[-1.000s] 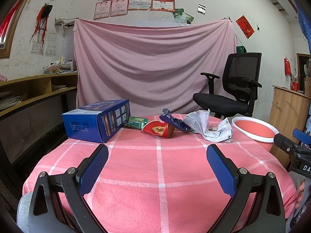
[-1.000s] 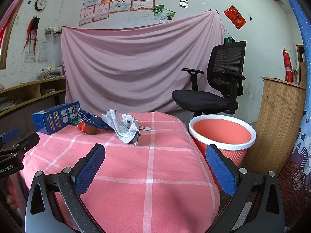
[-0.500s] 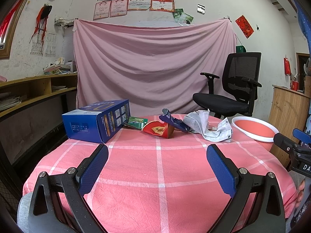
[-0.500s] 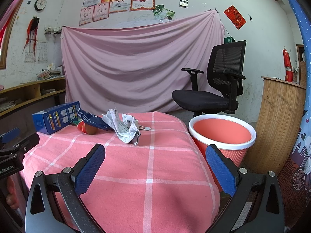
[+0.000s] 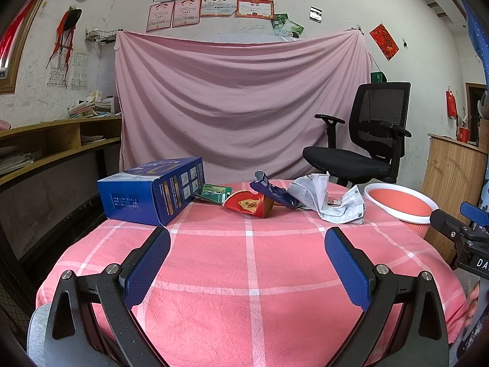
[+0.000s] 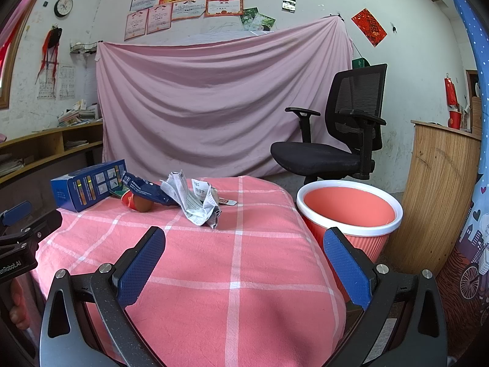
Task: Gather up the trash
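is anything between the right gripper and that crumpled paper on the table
Nothing visible. Bare pink checked cloth lies between the open right gripper and the crumpled paper. The bin stands off the table's right side.

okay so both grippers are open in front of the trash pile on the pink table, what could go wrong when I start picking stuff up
1. The crumpled white paper overlaps the dark blue wrapper, which leans on the red paper cup; grabbing one may drag the others.
2. The orange bin with a white rim stands beside the pink checked tablecloth, below its edge, so a light piece released early could miss it.
3. The large blue box looks wide for the left gripper.
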Motion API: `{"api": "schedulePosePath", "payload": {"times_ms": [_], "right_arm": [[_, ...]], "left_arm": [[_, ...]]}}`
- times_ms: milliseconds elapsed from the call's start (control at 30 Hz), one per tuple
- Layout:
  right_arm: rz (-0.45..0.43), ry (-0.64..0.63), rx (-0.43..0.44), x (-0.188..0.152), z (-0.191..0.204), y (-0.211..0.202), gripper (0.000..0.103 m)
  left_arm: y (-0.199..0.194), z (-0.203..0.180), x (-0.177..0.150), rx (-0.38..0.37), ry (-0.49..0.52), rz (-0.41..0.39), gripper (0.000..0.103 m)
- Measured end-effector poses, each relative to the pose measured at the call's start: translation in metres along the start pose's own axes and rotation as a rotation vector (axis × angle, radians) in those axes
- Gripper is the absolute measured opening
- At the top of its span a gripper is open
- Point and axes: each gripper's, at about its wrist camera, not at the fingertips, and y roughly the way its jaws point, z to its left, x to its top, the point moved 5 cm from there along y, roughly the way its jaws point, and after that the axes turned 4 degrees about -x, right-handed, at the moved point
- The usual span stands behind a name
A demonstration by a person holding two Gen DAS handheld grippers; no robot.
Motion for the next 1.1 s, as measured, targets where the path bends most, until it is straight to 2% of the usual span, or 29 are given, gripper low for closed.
{"api": "schedulePosePath", "payload": {"times_ms": [800, 1100], "right_arm": [[0.003, 0.014, 0.0, 0.0, 0.001, 0.002, 0.103], [0.003, 0.04, 0.007, 0.017, -0.007, 0.01, 0.103]], "left_arm": [[0.0, -0.002, 0.002, -0.004, 0.004, -0.005, 0.099], [0.005, 0.004, 0.018, 0.014, -0.008, -0.037, 0.099]]}}
